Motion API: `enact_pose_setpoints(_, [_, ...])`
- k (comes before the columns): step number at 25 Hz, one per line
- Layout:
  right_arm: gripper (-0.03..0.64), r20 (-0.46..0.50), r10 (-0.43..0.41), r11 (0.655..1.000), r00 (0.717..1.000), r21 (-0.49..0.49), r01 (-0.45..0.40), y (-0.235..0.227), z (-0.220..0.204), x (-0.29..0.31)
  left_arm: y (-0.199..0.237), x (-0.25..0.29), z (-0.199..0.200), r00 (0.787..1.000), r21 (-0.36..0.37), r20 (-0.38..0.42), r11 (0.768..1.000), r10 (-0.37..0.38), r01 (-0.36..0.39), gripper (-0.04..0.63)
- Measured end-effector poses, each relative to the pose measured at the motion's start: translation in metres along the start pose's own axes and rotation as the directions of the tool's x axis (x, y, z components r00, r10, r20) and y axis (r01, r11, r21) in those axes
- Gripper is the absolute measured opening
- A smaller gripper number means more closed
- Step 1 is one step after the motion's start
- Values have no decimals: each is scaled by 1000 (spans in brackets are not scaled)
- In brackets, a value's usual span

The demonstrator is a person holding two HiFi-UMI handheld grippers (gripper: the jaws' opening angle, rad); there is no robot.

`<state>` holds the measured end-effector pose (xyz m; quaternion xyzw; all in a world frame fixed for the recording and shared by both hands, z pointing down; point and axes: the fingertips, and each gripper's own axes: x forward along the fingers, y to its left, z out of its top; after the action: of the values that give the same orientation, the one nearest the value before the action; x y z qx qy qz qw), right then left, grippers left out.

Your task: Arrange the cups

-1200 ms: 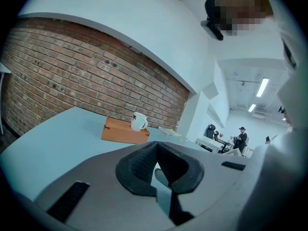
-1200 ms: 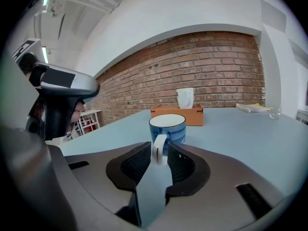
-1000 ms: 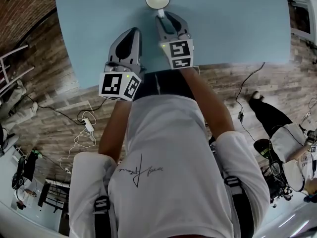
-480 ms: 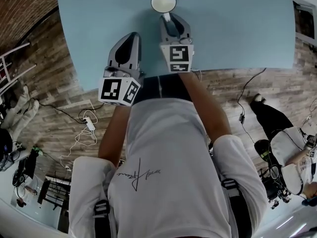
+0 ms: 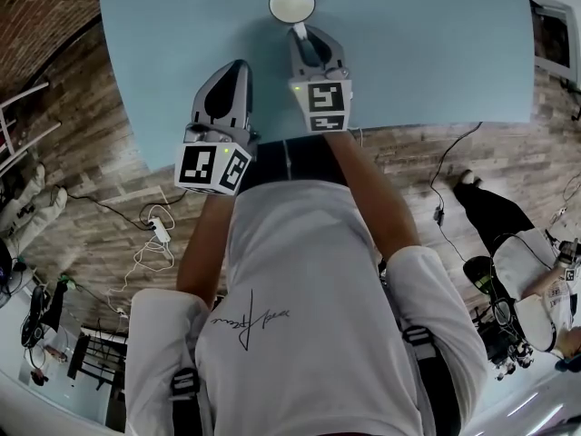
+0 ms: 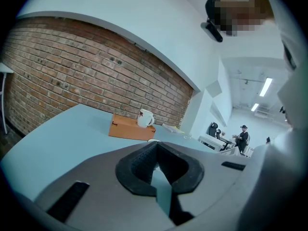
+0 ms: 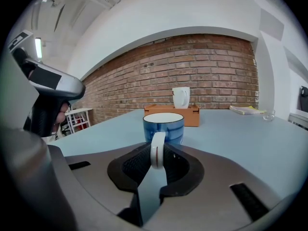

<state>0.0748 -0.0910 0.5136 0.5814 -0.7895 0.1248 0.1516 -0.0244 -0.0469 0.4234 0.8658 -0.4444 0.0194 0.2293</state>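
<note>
A blue cup (image 5: 291, 3) with a white inside stands on the light blue table (image 5: 427, 53), far from the front edge. Its white handle points back at my right gripper (image 5: 300, 33). In the right gripper view the cup (image 7: 163, 126) is just ahead and the handle sits between the pads of my right gripper (image 7: 158, 150), whose jaws have just been closing onto it. My left gripper (image 5: 238, 64) hovers to the left, nearer the table's front edge, shut with nothing in it (image 6: 156, 146). A white cup (image 7: 181, 96) stands on an orange box (image 7: 173, 112) further back.
The white cup (image 6: 145, 118) on the orange box (image 6: 131, 128) also shows in the left gripper view. A book (image 7: 248, 109) and a small glass (image 7: 268, 114) lie at the table's far right. Cables and a power strip (image 5: 162, 232) lie on the wooden floor.
The right gripper's jaws have drawn in round the blue cup's handle. The head view has shifted slightly. The cup and the left gripper have hardly moved.
</note>
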Motion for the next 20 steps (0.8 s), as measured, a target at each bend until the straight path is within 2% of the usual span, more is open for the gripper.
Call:
enact_pose_setpoints(5, [67,-10,18,1000,1000,-3,-18,3,2,0,7,-3,1,1000,-31,14,999,16,-16,8])
enact_pose_setpoints(20, [64,4,50,999,999,3,-50,6,17,-2,15,-9,8,998,-43,46,999,33,-31,8])
